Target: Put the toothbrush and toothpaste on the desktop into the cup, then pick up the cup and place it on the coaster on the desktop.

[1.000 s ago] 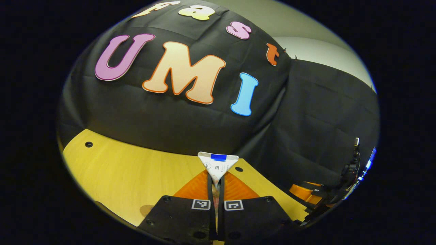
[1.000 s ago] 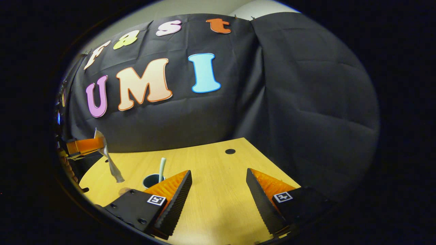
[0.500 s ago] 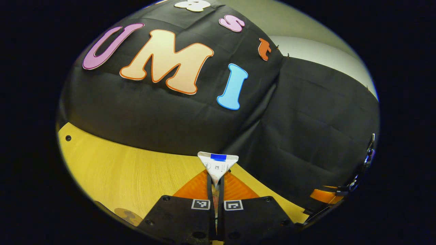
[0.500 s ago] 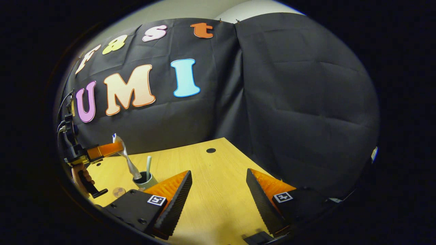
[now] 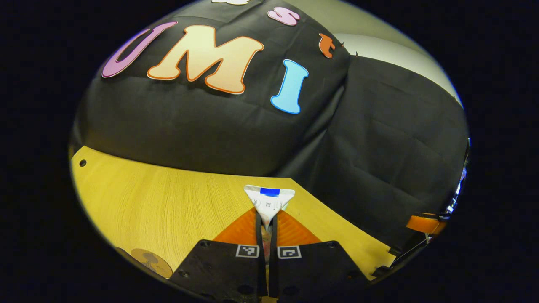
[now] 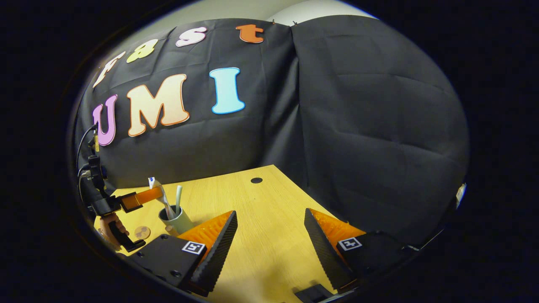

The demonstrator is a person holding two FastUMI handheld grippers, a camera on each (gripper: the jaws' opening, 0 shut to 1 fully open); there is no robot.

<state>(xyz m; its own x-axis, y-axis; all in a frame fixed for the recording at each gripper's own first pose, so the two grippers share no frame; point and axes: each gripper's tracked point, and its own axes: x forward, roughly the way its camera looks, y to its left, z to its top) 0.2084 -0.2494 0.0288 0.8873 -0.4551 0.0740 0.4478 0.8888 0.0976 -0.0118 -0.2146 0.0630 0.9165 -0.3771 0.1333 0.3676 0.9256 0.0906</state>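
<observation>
My left gripper [image 5: 265, 221] is shut on the white toothpaste tube [image 5: 269, 202], whose crimped end with a blue mark sticks out past the fingertips. In the right gripper view that same left gripper [image 6: 158, 194] holds the toothpaste tube [image 6: 160, 198] upright, with its lower end down inside the grey-green cup [image 6: 177, 219]. A pale toothbrush [image 6: 178, 198] stands in the cup too. The round coaster [image 6: 142, 232] lies on the desktop just left of the cup; the coaster [image 5: 151, 261] also shows at the lower left of the left gripper view. My right gripper [image 6: 269, 235] is open over bare desktop.
The wooden desktop [image 6: 261, 227] has a small dark hole [image 6: 256, 180] near its far corner and another hole [image 5: 82, 162] at the left edge. Black cloth walls close off the back and right side. A person's hand [image 6: 110, 224] grips the left gripper's handle.
The left gripper has lowered the toothpaste tube into the cup beside the toothbrush. The right gripper stayed open and drew back slightly, so the cup shows fuller.
</observation>
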